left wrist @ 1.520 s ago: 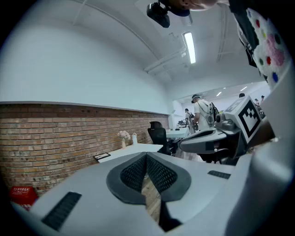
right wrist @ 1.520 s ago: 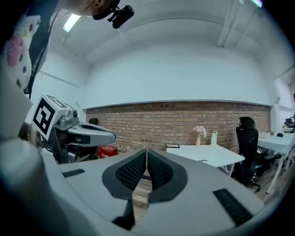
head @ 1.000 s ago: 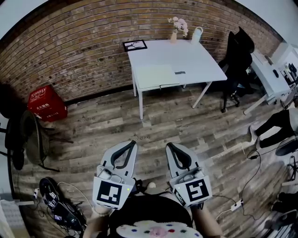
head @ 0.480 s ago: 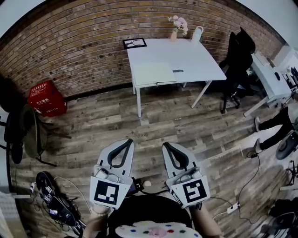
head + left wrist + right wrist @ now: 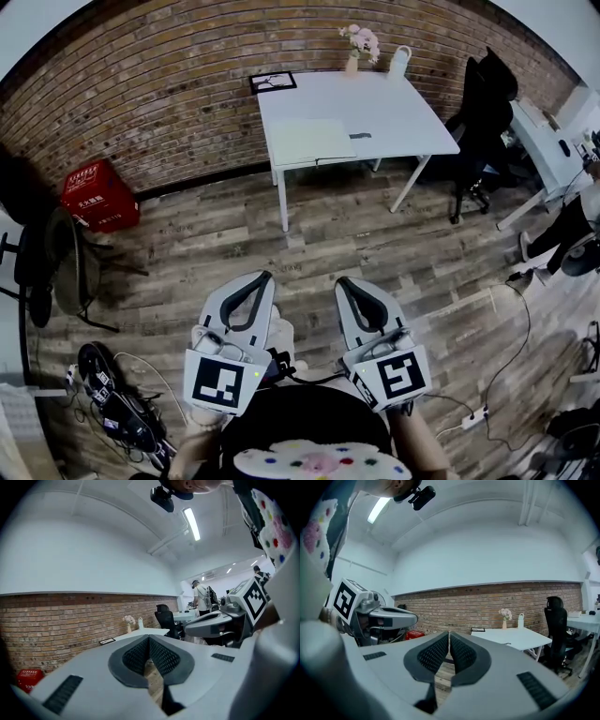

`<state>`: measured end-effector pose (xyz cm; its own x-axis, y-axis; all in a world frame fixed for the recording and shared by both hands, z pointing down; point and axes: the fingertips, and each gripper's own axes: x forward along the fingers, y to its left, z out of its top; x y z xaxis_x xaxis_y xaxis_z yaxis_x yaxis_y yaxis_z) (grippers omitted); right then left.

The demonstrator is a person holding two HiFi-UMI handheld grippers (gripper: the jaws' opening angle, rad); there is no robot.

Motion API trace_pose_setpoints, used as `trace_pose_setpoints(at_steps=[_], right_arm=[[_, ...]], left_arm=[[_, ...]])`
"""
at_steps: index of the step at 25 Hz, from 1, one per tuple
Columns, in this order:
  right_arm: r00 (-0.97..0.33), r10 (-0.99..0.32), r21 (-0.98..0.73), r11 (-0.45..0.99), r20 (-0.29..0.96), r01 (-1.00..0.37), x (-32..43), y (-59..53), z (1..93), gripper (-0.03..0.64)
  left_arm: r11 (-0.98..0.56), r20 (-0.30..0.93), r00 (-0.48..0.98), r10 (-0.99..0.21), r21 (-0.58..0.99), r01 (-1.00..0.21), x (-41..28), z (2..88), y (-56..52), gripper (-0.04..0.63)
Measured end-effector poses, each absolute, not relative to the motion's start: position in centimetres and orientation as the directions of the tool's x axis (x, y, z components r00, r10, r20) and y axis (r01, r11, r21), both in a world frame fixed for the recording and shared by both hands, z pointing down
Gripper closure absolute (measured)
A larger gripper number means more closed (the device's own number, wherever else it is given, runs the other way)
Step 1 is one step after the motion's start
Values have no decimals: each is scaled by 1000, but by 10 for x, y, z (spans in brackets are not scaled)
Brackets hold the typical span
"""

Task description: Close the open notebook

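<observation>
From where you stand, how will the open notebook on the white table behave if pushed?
The notebook lies flat and thin, so its pages probably flop. It looks light and sits near the table edge, so it may slide off.

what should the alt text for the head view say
Seen from above, the left tongs and right tongs, both shut and empty, point across a wood floor toward a white table by a brick wall, where an open notebook lies.

We record an office: white desk (image 5: 403,112), black swivel chair (image 5: 487,103), brick wall (image 5: 141,103), plank floor (image 5: 375,244) and ceiling strip light (image 5: 191,523).
</observation>
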<state>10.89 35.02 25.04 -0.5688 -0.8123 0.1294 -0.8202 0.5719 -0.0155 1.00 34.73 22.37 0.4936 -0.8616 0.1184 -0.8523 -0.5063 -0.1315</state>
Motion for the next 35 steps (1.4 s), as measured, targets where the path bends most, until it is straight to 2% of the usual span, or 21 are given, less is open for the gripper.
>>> trace_pose_setpoints(at_steps=[13,30,35], right_arm=[[-540,-829,-19,543,146,-839,105,307,260,579],[-447,-868,-5,457,218,-890,90,154,265,579],[-425,-881,-13,432,206,-902,81,108,262,580]], left_arm=[[-547,119,535,-837,-123,-828,11,234,299,580],[-616,145,601,-786,-97,-782,-16,237,129,580],[-642,149,626,-766,-110,-759,-22,238,81,580]])
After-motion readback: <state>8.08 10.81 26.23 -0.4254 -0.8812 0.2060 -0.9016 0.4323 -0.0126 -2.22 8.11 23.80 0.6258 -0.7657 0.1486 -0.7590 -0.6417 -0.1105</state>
